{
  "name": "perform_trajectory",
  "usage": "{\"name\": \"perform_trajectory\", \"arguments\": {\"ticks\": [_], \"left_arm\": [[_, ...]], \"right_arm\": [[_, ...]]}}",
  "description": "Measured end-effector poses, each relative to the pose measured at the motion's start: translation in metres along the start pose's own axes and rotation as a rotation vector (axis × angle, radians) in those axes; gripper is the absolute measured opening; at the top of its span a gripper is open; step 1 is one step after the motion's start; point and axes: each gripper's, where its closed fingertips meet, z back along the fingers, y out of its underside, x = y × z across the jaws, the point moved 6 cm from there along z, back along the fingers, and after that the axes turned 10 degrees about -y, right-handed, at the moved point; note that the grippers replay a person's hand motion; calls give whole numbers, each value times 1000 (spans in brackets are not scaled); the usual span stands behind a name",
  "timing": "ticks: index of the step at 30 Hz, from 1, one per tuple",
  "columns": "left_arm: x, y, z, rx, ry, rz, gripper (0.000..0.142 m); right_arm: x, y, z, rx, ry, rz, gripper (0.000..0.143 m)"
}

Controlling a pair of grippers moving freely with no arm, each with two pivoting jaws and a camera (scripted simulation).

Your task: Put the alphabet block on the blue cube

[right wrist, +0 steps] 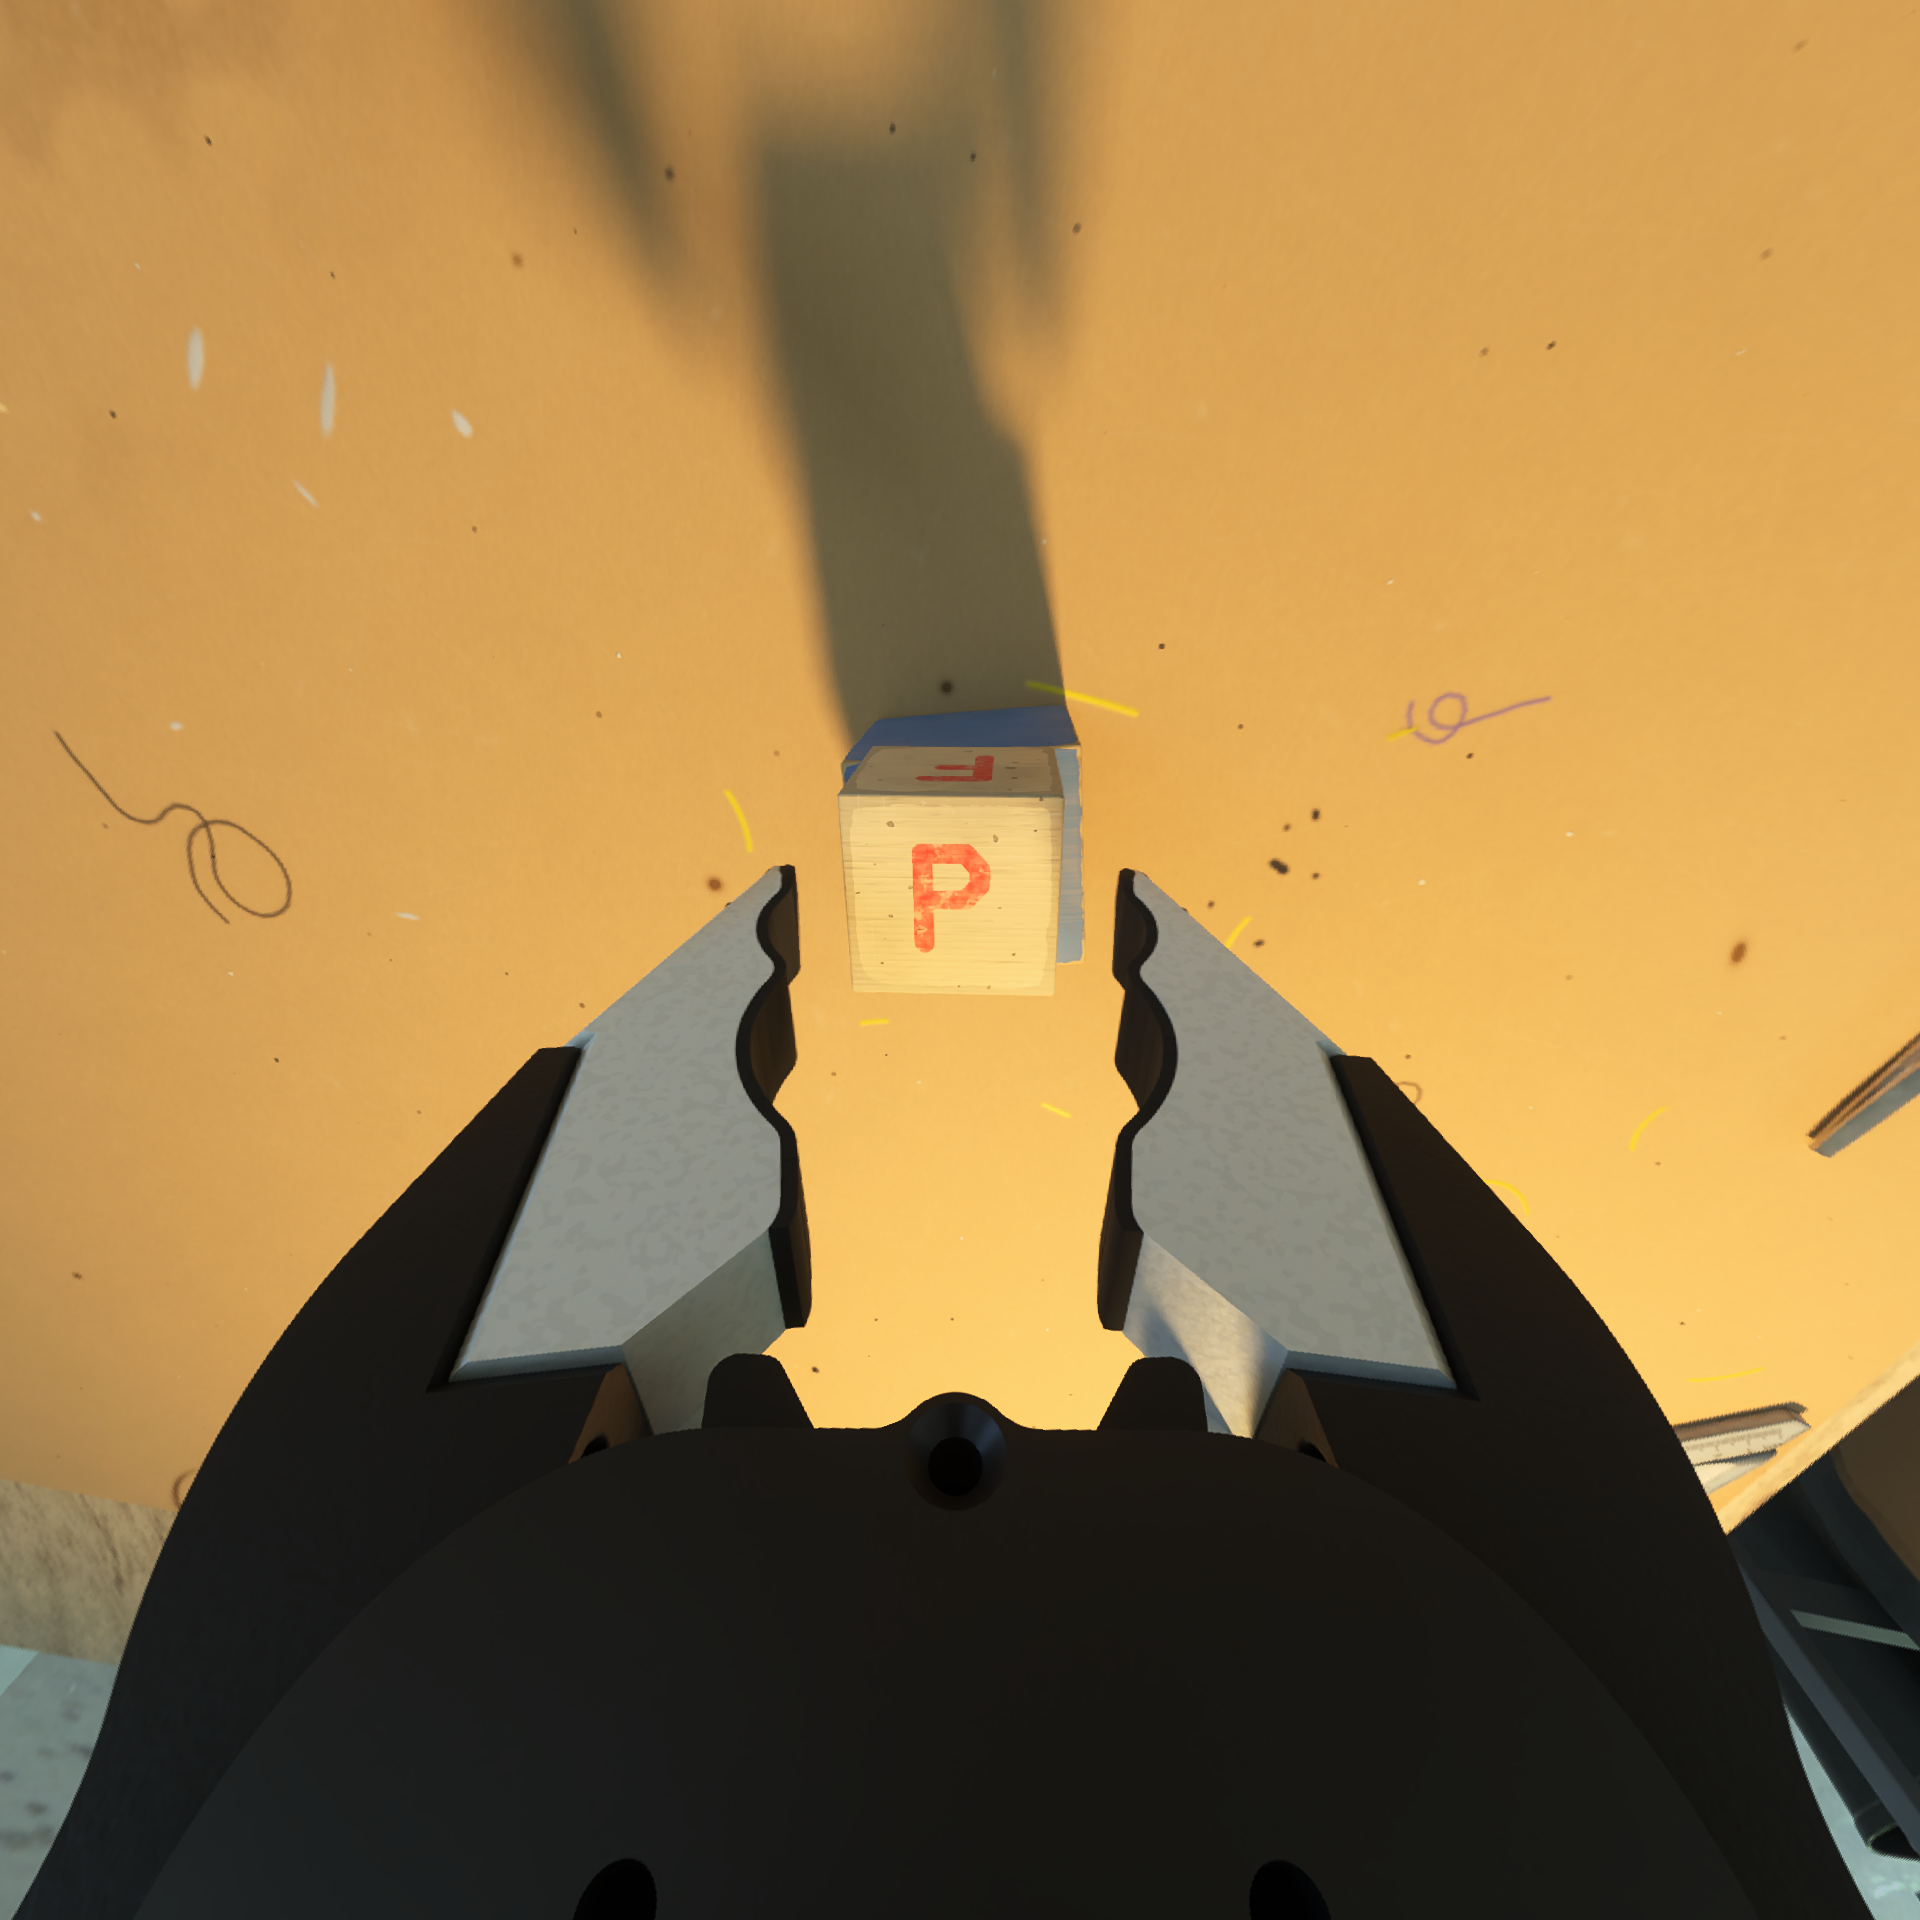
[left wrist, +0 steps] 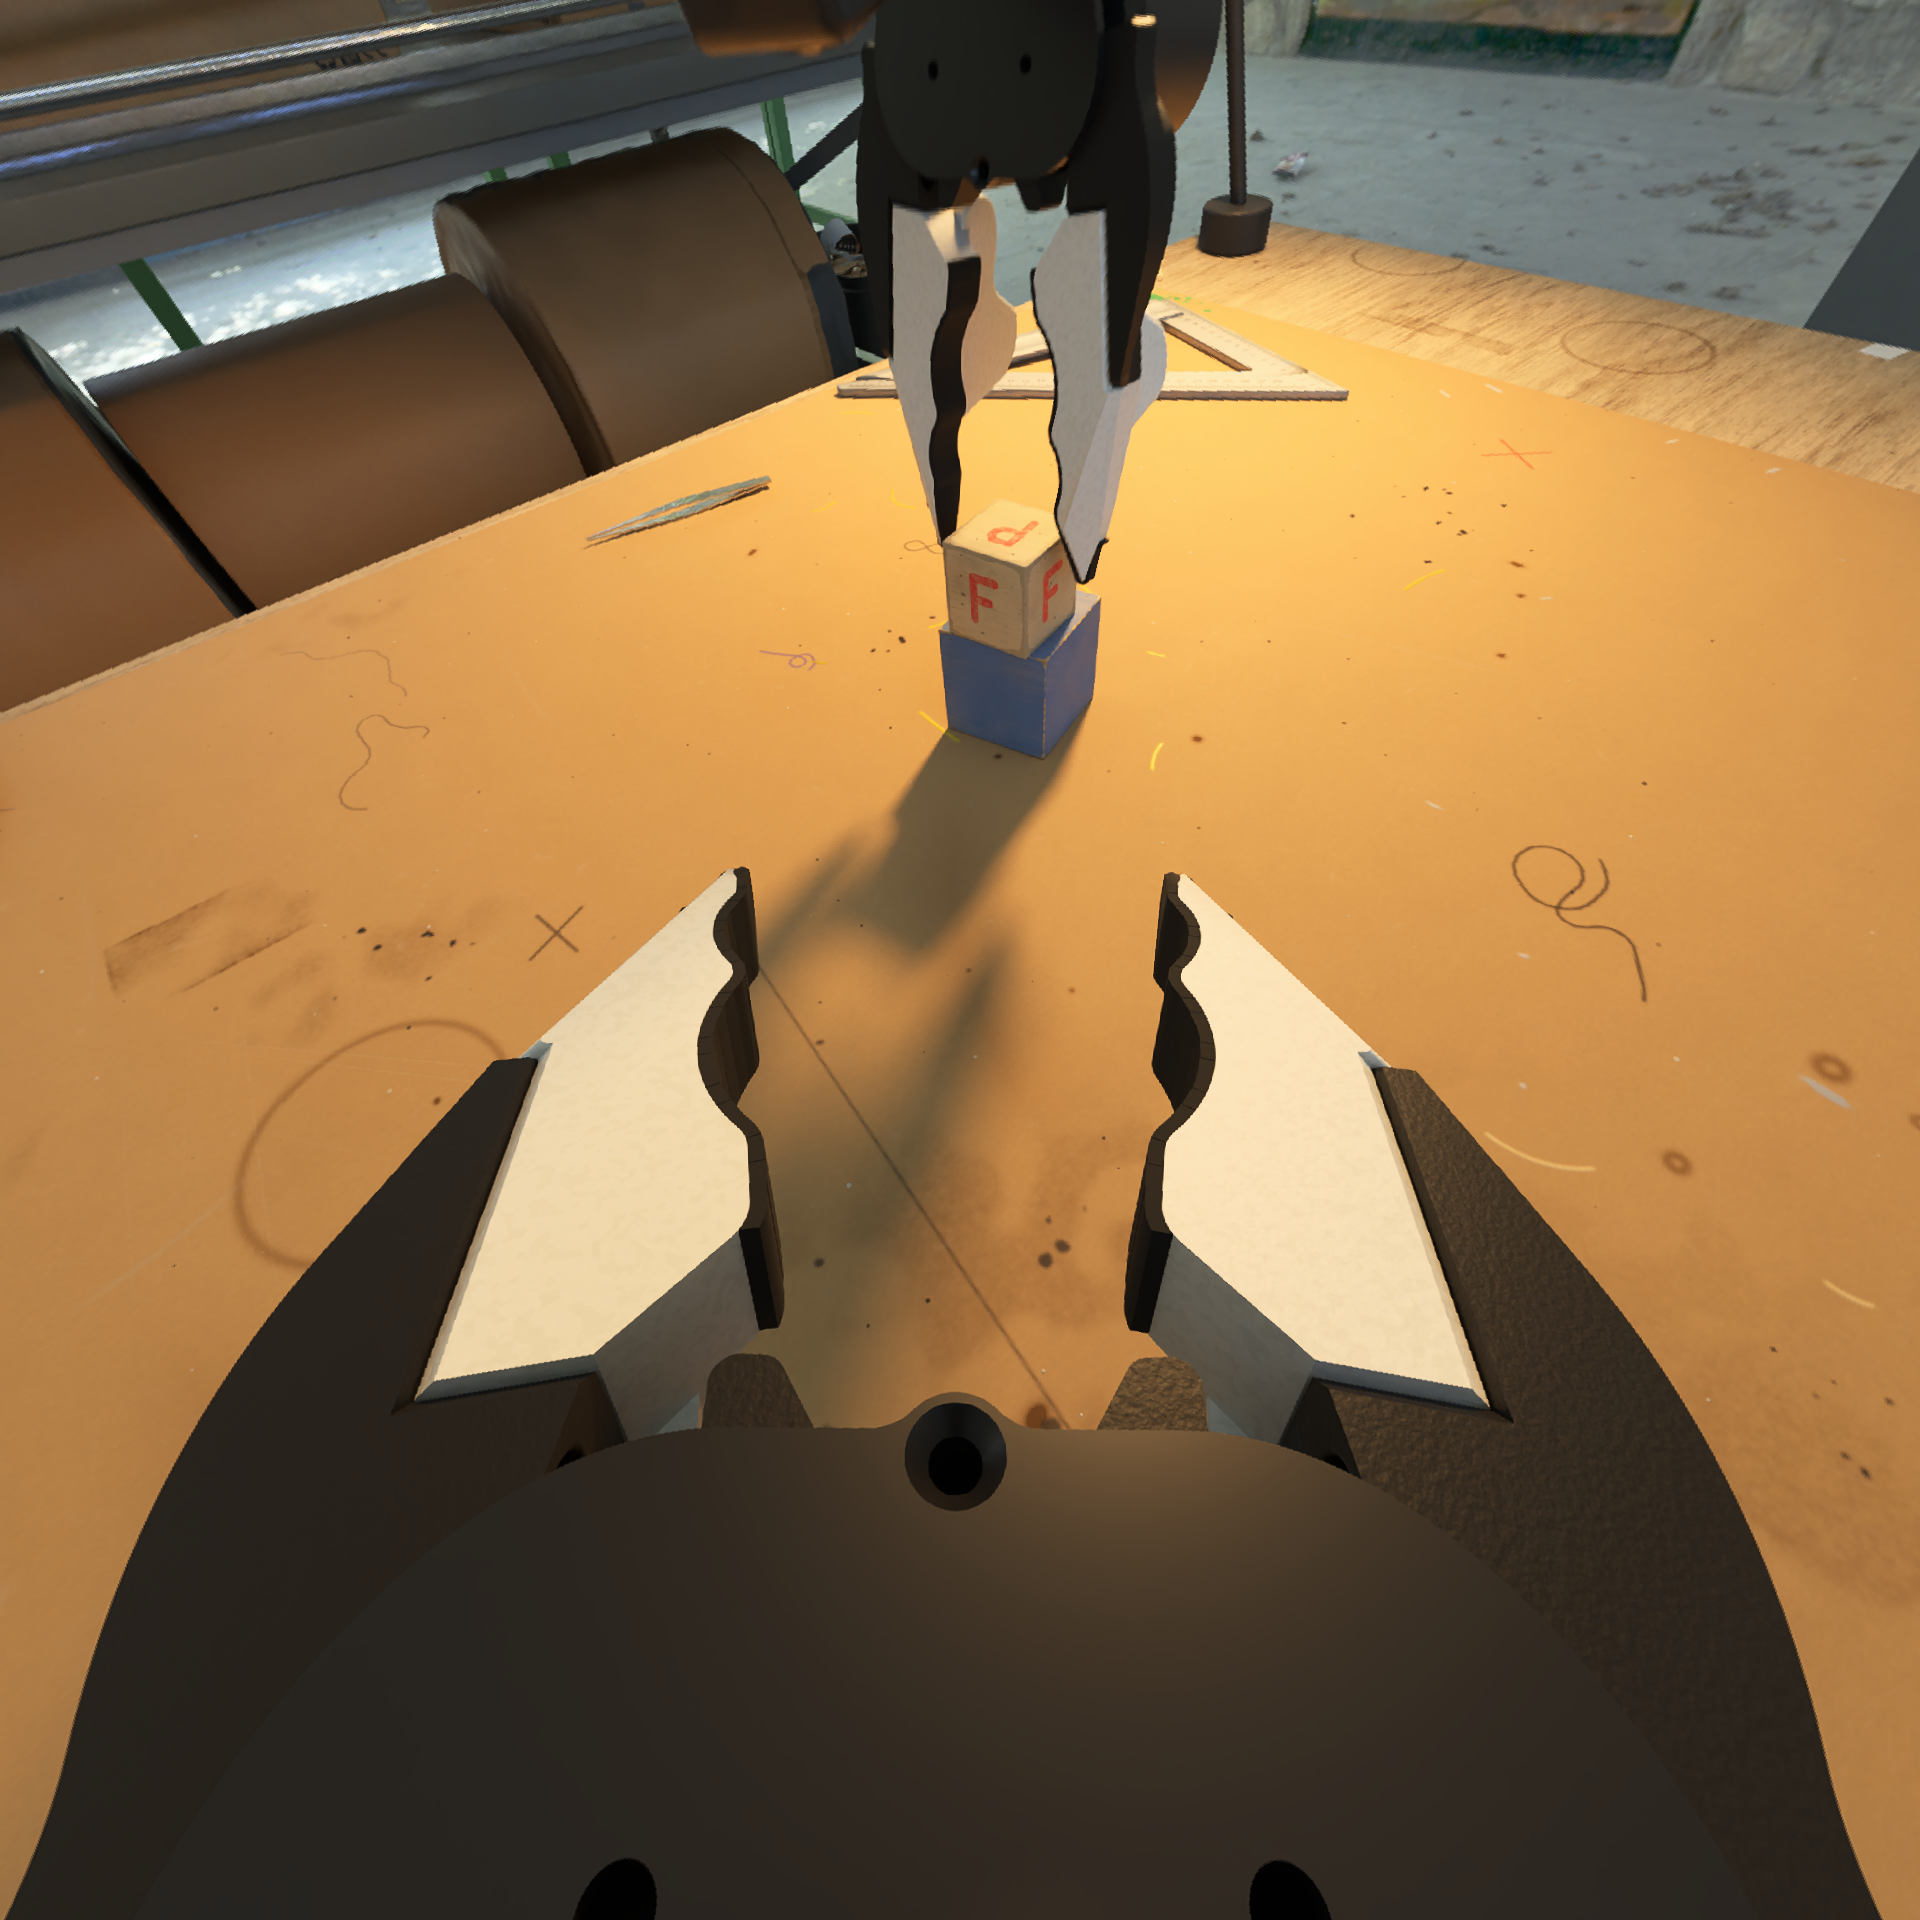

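Note:
The alphabet block (left wrist: pixel 1006 584), pale wood with red letters, sits on top of the blue cube (left wrist: pixel 1018 691), turned slightly against it. My right gripper (left wrist: pixel 1016 551) hangs straight over the stack, fingers pointing down. In the right wrist view the gripper (right wrist: pixel 956 873) is open, with a gap on each side of the block (right wrist: pixel 951 899). Only slivers of the blue cube (right wrist: pixel 966 724) show under the block there. My left gripper (left wrist: pixel 958 875) is open and empty, low over the table, well in front of the stack.
The orange table top (left wrist: pixel 416 831) is scribbled and speckled. A triangular ruler (left wrist: pixel 1288 387) lies behind the stack. A thin metal strip (left wrist: pixel 681 507) lies at the left. Brown rolls (left wrist: pixel 623 291) line the table's left edge. A dark stand (left wrist: pixel 1234 223) is at the back.

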Motion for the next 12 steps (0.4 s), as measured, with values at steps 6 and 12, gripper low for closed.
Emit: {"name": "perform_trajectory", "arguments": {"ticks": [6,12], "left_arm": [[6,6,-4,13,-20,52,78],[11,15,-22,74,-53,75,78]], "right_arm": [[14,7,38,-172,117,-52,79],[55,67,50,-493,256,-162,78]]}}
